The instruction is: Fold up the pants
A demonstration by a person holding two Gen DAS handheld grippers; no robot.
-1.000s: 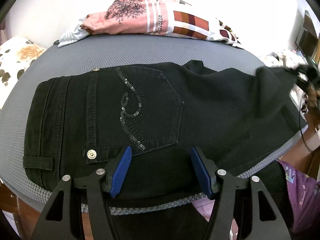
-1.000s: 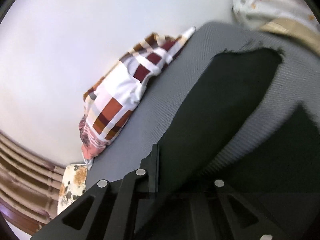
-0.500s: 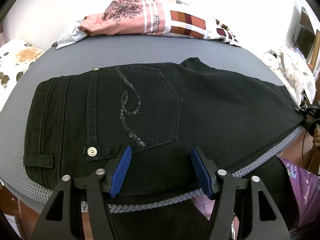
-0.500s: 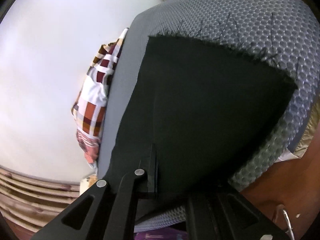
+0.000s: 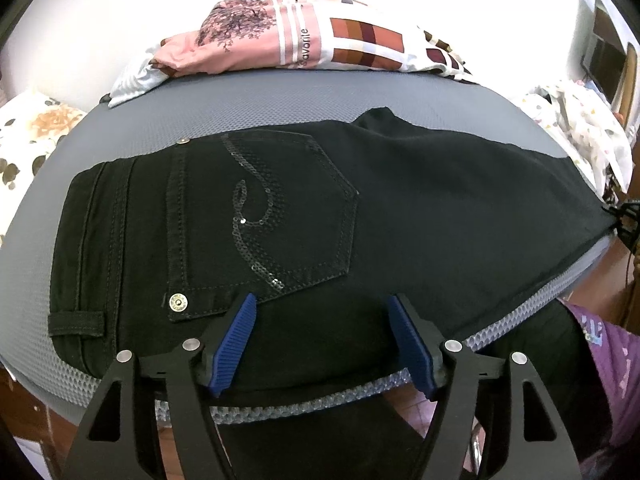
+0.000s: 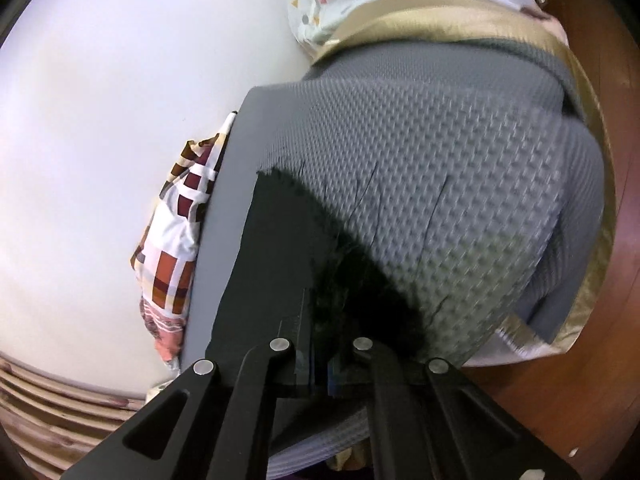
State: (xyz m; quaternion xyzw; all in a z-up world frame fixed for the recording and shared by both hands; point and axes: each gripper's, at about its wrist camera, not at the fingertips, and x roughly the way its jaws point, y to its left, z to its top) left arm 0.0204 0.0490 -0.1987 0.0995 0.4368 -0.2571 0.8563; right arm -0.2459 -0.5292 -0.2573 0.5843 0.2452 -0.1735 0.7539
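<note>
Pants: black pants (image 5: 400,216) lie flat across the gray mat (image 5: 280,104), waist on the left | Left: your left claw (image 5: 324,340) is opening over the near edge, pads off the cloth | Right: your right claw (image 6: 320,360) is pressed together, pinching the pants' frayed hem.
</note>
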